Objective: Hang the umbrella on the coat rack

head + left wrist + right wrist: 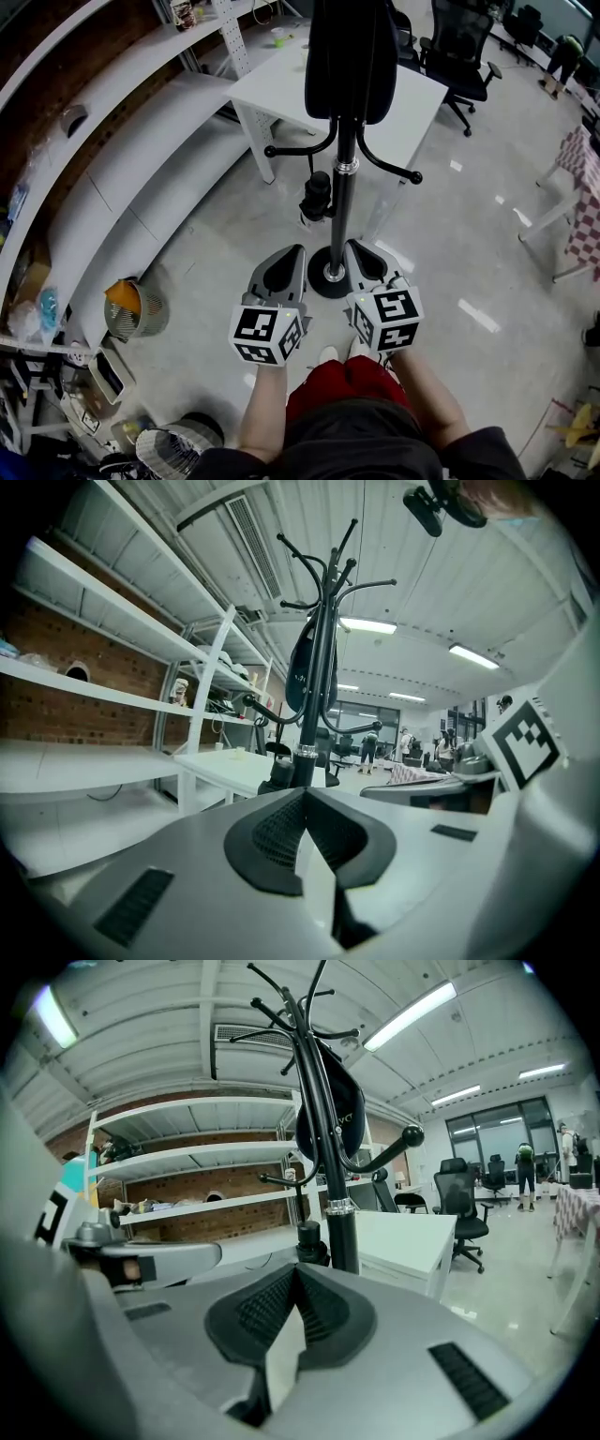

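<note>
Left tongs [294, 250] and right tongs [355, 246] both closed, empty, flanking rack [341, 220] pole. Umbrella [317, 197] dangles beside pole under low hook [292, 150]: hanging looks done.

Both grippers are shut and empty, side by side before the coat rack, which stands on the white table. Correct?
No: the coat rack stands on the floor beside the white table, as the head view shows. The left gripper and right gripper are indeed shut, empty and side by side before it.
</note>
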Demonstrator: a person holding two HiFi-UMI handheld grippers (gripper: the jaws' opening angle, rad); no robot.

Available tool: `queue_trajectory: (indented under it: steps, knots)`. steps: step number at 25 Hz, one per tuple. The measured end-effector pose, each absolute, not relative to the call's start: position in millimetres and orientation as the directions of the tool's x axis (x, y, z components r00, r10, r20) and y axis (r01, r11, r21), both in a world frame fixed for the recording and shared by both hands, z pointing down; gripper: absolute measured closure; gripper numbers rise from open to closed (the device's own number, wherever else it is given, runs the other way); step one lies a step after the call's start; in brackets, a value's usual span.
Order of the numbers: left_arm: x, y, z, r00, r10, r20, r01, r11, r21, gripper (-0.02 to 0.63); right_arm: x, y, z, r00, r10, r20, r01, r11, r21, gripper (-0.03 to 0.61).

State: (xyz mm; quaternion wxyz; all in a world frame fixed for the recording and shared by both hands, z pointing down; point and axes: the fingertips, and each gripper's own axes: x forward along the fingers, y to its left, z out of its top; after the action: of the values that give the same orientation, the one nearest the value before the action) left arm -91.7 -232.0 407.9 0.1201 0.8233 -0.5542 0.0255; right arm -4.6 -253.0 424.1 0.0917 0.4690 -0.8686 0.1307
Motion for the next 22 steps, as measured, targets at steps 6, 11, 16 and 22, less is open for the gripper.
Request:
queue_trajectory:
  steps: [6, 11, 16, 22]
  knots:
    - [-99, -216, 395, 0.361, -0.919, 0.16, -0.929, -0.34, 0.147, 0.601, -10, -242, 409, -0.551, -0.798, 0.244, -0.835, 0.532, -0.142, 0.561]
    - [-103, -208, 388, 0.344, -0.927, 0.151, -0.936, -0.325, 0.139, 0.601, -9, -236, 399, -0.546, -0.809, 0.217, -0.838, 0.53, -0.131, 0.561]
    - [-112, -200, 381, 0.333, -0.932, 0.14, -0.939, -0.314, 0.143, 0.601, -13, -229, 392, -0.54, -0.817, 0.2, -0.842, 0.525, -0.125, 0.561]
    - [-117, -194, 379, 0.335, -0.934, 0.128, -0.937, -0.315, 0.149, 0.601, -16, -220, 385, -0.534, -0.827, 0.176, -0.846, 0.522, -0.112, 0.561]
